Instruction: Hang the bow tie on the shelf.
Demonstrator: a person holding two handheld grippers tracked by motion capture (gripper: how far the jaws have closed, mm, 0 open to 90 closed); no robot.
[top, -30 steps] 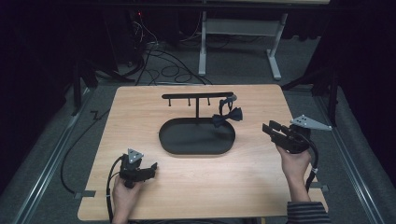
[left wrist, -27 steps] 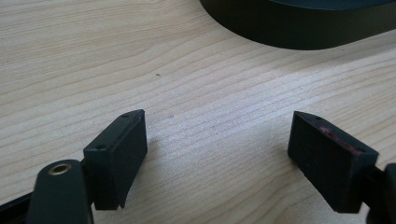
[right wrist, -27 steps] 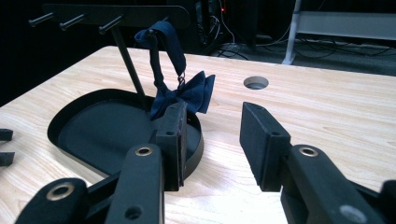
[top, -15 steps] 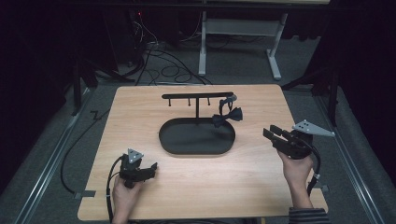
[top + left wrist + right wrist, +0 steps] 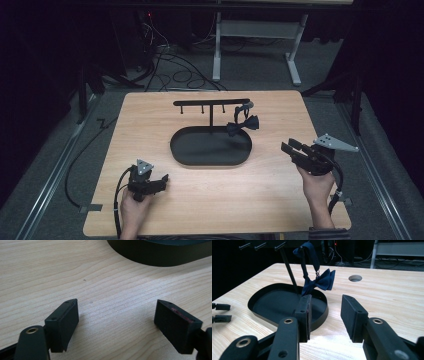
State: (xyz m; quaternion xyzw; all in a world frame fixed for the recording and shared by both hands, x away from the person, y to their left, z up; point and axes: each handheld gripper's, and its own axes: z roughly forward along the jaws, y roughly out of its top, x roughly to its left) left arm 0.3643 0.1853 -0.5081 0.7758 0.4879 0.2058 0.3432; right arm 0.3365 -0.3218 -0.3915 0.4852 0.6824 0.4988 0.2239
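Resting mid-frame on the wooden table (image 5: 150,115) is the black tray stand (image 5: 211,147), a navy bow tie (image 5: 243,124) hanging from its right peg; my right gripper (image 5: 289,148) and left gripper (image 5: 162,179), lower corners, are both spread, empty.

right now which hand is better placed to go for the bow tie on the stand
Right. The right gripper points open-jawed toward the bow tie, which hangs on the stand's right end. The left gripper rests farther off, near the tray.
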